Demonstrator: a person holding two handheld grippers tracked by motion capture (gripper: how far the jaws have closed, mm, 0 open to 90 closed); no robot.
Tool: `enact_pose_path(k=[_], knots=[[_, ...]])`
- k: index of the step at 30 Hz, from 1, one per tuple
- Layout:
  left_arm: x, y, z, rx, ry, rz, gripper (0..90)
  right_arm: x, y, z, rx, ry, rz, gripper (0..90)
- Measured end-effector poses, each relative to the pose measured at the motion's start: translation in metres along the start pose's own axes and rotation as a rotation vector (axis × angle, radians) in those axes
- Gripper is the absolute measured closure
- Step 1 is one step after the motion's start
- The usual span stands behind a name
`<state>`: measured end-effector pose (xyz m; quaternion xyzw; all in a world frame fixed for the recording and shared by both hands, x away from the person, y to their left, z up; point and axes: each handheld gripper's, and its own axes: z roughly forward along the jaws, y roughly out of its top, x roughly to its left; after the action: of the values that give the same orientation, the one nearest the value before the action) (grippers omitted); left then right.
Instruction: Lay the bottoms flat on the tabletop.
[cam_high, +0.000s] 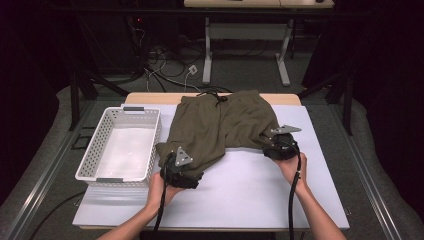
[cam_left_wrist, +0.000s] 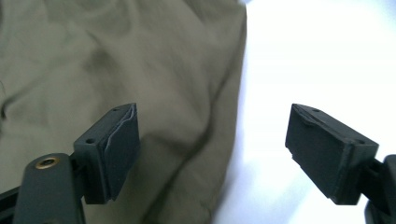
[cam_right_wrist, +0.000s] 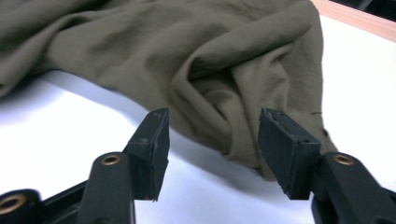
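No labels or writing to read on the olive shorts (cam_high: 220, 127) — they lie spread ahead of both claws. Left gripper (cam_left_wrist: 212, 154) gapes wide over a leg hem, gripping nothing; right gripper (cam_right_wrist: 212, 149) half-open, empty, cloth just beyond its jaws. White basket (cam_high: 122, 145) sits left of the left one.

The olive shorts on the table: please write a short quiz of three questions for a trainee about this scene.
1. True or false: the olive shorts lie inside the white basket.
2. In the left gripper view, the left gripper has its jaws: A) pressed on the cloth, B) apart, over the cloth's edge, C) holding a cord.
3. Fill in: the basket stands at the ____ side of the shorts in the high view.

Key
1. False; they lie on the white table cover.
2. B.
3. Left.
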<state>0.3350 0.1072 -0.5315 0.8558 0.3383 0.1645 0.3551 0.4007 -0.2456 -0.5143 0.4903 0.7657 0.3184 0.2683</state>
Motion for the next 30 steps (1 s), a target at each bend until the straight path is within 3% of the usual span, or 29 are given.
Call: enact_pose_path(k=[4,9,16,19,20,21,30], knots=[[-0.003,-0.008,-0.003,0.030,-0.013,0.024,21.4,-0.003,0.001,0.006,0.006,-0.012,0.001,43.1],[-0.005,-0.014,-0.004,0.051,-0.023,0.040,32.1,0.002,0.004,0.017,0.022,0.021,-0.037,41.4],[-0.001,-0.022,0.000,0.049,0.009,0.028,49.5,0.008,0.001,0.028,0.047,-0.002,-0.056,80.0],[0.001,-0.026,0.004,0.042,0.035,0.035,57.6,0.007,-0.002,0.024,0.042,-0.007,-0.059,89.1],[0.002,-0.027,0.007,0.033,0.042,0.015,61.5,0.007,-0.002,0.023,0.039,-0.005,-0.053,89.5],[0.003,-0.027,0.009,0.035,0.034,-0.003,63.9,0.007,-0.002,0.020,0.040,-0.004,-0.052,89.8],[0.010,-0.026,0.015,0.026,-0.013,-0.023,75.4,0.017,0.001,-0.013,-0.009,0.023,-0.083,89.9]])
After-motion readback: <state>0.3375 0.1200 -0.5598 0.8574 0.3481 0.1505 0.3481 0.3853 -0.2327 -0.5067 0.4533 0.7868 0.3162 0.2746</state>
